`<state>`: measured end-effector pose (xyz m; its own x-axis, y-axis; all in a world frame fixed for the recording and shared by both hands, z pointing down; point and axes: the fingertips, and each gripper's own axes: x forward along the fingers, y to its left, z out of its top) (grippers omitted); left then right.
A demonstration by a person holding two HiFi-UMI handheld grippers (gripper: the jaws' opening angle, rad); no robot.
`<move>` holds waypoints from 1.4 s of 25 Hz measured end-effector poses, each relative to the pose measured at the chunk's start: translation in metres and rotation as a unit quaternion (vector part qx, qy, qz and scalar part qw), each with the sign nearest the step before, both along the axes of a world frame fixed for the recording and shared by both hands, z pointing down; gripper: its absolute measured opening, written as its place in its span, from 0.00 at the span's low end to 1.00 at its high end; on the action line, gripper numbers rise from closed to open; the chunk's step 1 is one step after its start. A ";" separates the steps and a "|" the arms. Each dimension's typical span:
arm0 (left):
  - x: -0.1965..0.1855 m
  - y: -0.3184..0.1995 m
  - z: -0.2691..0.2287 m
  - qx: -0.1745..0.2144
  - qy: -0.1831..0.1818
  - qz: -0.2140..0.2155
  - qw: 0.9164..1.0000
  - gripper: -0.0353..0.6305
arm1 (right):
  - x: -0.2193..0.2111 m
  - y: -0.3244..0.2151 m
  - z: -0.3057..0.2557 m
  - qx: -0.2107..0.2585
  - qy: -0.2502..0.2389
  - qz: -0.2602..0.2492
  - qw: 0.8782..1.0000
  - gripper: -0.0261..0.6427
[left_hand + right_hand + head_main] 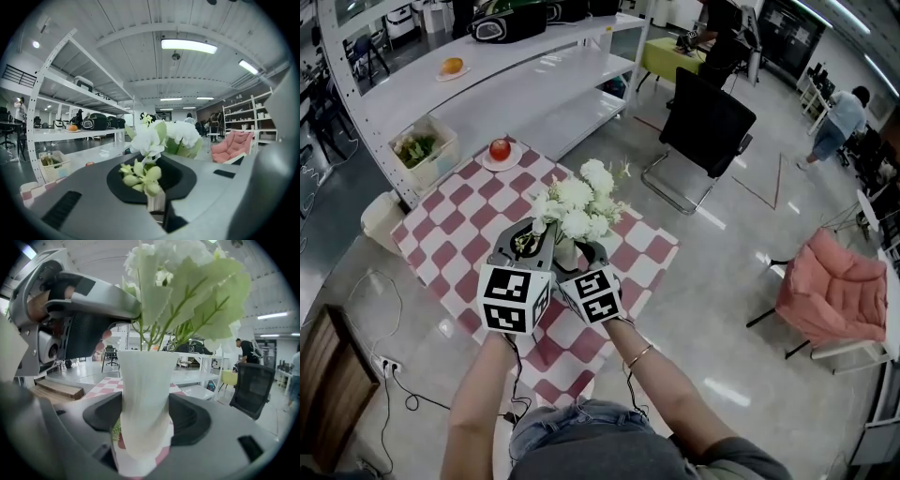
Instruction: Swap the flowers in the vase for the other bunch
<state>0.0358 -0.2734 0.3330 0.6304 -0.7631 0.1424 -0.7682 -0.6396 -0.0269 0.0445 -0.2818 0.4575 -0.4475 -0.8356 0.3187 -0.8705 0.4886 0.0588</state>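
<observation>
Flowers (579,204): one white bunch, standing upright in the one vase (143,399) at mid bench (441,234), stems vertical, heads up. My left fingers (93,197) are clamped on the stems just above the rim. My right fingers (225,437) grip the vase's sides.

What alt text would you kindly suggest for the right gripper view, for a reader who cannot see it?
The right gripper clasps a white vase of white flowers on a red-and-white checked cloth; the left gripper grips the stems from upper left.
</observation>
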 end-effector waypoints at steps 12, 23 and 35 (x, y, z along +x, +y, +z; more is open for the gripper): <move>-0.008 0.001 -0.047 0.013 0.066 -0.008 0.998 0.11 | 0.000 -0.001 0.002 0.002 -0.001 0.000 1.000 0.51; -0.034 -0.003 -0.108 0.044 0.130 -0.041 0.990 0.11 | 0.002 0.002 0.003 0.002 -0.002 0.000 1.000 0.51; -0.091 -0.006 -0.169 0.096 0.181 -0.088 0.975 0.10 | 0.001 0.000 0.002 0.000 0.000 -0.001 1.000 0.51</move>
